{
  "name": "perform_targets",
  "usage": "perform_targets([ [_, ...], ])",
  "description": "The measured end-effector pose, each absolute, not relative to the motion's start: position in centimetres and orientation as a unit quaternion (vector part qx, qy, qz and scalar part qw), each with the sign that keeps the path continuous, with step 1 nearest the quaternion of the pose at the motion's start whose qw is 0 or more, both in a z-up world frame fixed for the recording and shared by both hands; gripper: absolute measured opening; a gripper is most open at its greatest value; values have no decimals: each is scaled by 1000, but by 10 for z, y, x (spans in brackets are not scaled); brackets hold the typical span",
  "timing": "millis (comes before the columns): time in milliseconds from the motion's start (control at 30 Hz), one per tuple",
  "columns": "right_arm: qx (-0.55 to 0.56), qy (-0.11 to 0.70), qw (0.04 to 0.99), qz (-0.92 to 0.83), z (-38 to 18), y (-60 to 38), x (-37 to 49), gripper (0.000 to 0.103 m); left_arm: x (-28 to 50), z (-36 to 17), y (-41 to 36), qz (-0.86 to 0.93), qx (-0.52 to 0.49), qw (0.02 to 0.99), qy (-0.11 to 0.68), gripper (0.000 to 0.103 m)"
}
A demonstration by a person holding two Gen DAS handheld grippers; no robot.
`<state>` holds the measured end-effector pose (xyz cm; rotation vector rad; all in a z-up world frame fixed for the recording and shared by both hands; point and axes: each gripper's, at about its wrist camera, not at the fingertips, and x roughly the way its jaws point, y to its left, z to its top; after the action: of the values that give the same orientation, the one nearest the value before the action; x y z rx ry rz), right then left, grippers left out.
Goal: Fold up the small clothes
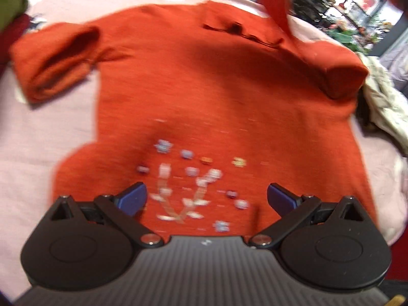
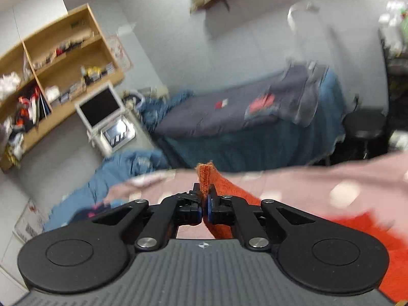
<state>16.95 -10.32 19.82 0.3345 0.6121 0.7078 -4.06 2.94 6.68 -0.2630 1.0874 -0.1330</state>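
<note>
1. The red sweater [image 1: 216, 89] lies flat on the pink sheet [image 1: 51, 132], hem toward my left gripper [image 1: 206, 199], neckline at the far side. A stitched flower motif [image 1: 188, 191] sits near the hem.
2. My left gripper hovers over the hem with its jaws wide apart, holding nothing. I cannot tell whether the blue pads [image 1: 132, 199] touch the cloth.
3. My right gripper [image 2: 204, 204] is clamped together on a strip of the sweater's knit. A tuft of red fabric [image 2: 205, 176] stands up above the closed tips. In the left view a red band [image 1: 275, 2] rises from the far shoulder; I judge this to be the sleeve I hold.
4. The other sleeve [image 1: 53, 61] rests folded at the far left, partly off the body panel.
5. Handling, as I judge it: light, soft and limp knit, with no stiffness to carry a crease. It will sag from any single hold. The fuzzy surface looks grippy, so slip seems unlikely.
6. Where to hold: edges and corners, through both layers. For the left gripper, the hem corner or side seam. I would avoid pinching the raised flower pieces, which could snag.
7. Other clothes [image 1: 382, 109] lie piled at the right edge, near the sweater's shoulder.
</note>
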Motion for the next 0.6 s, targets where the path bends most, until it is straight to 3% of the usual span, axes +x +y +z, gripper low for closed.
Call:
perform_targets([
  [167, 75, 321, 890, 315, 124, -46, 155, 7, -43, 65, 47, -47, -134, 842, 521, 103],
  [267, 99, 373, 873, 299, 87, -50, 154, 8, -41, 63, 46, -45, -132, 842, 522, 103],
  [300, 101, 384, 871, 291, 79, -50, 155, 15, -41, 63, 44, -45, -131, 842, 522, 103],
  [433, 89, 384, 870, 297, 65, -51, 143, 59, -36, 61, 40, -49, -124, 842, 524, 103],
  [600, 53, 325, 897, 296, 79, -86, 119, 63, -38, 63, 44, -54, -128, 841, 523, 103],
])
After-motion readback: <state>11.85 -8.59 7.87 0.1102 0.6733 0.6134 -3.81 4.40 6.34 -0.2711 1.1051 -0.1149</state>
